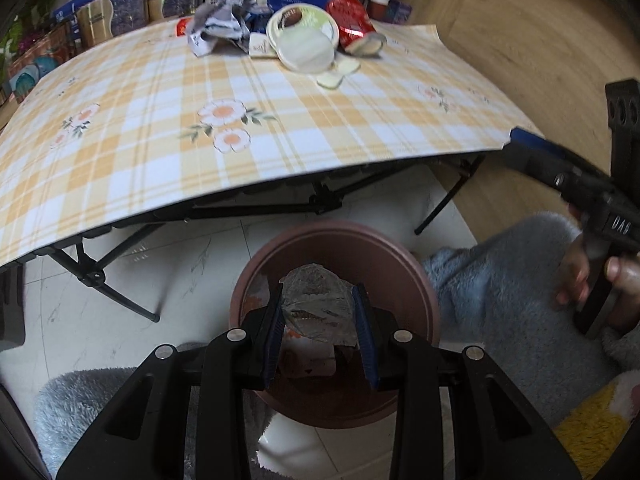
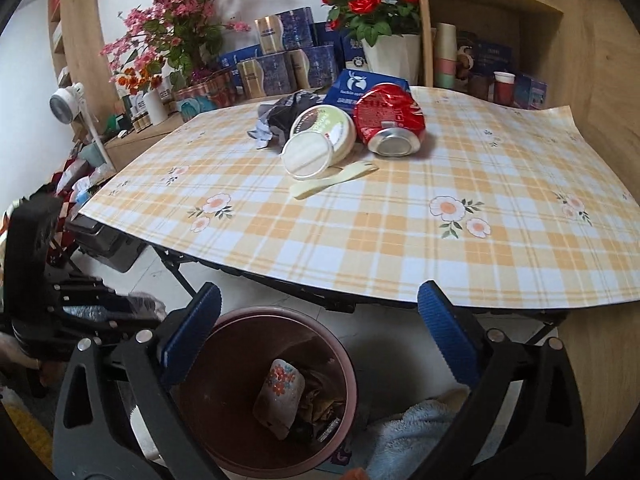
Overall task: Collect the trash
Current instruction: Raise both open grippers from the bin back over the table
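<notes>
**Folding desk in a cluttered corner**

A desk (image 2: 400, 240) under yellow plaid cloth stands on white floor tiles (image 1: 120, 280). Behind it are wooden shelves (image 2: 492, 12), a white wall (image 2: 24, 80), potted flowers (image 2: 372, 4) and, blurred, perhaps a small fan (image 2: 64, 104).

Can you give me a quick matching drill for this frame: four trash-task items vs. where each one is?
Items:
1. crumpled silver wrapper
2. red can
3. floral packet
4. pale spoon

Places:
A. lying in the brown bin
B. flat on the tablecloth, in front of the round tub
C. between the left claw pads, over the bin
D. on its side on the table, right of the tub

Pairs: 1-C, 2-D, 3-A, 4-B
</notes>
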`<state>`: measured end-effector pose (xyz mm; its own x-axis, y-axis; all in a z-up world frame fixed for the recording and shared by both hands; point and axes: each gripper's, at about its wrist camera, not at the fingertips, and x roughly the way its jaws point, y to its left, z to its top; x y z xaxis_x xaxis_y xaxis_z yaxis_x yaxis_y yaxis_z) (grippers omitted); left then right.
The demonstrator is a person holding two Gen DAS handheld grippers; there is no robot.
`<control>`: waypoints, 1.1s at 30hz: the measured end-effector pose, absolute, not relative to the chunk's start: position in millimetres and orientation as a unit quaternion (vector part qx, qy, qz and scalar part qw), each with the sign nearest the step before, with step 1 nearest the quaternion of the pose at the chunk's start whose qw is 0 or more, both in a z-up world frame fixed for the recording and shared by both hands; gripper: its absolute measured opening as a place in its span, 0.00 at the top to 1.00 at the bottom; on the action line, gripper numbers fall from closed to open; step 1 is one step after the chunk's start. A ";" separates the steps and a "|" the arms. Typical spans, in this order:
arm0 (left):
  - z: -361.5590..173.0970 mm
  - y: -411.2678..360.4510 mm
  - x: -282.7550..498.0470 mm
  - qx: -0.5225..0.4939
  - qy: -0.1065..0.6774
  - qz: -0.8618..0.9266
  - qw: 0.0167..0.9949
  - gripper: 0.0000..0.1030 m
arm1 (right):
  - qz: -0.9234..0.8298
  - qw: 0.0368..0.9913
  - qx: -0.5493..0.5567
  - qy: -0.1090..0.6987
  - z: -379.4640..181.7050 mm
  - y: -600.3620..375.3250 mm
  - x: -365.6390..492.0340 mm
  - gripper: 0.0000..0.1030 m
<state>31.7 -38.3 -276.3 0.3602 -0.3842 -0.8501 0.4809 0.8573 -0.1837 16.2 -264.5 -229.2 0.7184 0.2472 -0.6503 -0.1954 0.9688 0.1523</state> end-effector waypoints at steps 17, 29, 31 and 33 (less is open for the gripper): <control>-271.6 -43.3 26.2 0.072 0.482 -0.263 0.833 0.32 | 0.111 0.924 0.059 0.360 -232.7 -271.8 18.2 0.06; -223.9 -20.0 41.9 0.027 0.397 -0.202 0.895 0.08 | 0.090 0.929 0.083 0.349 -220.1 -279.5 22.2 0.06; -214.7 -14.1 47.3 0.021 0.380 -0.191 0.905 0.07 | 0.093 0.931 0.081 0.344 -214.8 -279.5 24.6 0.06; -206.4 -7.9 54.1 0.012 0.365 -0.180 0.913 0.07 | 0.096 0.932 0.077 0.340 -209.9 -279.8 28.0 0.06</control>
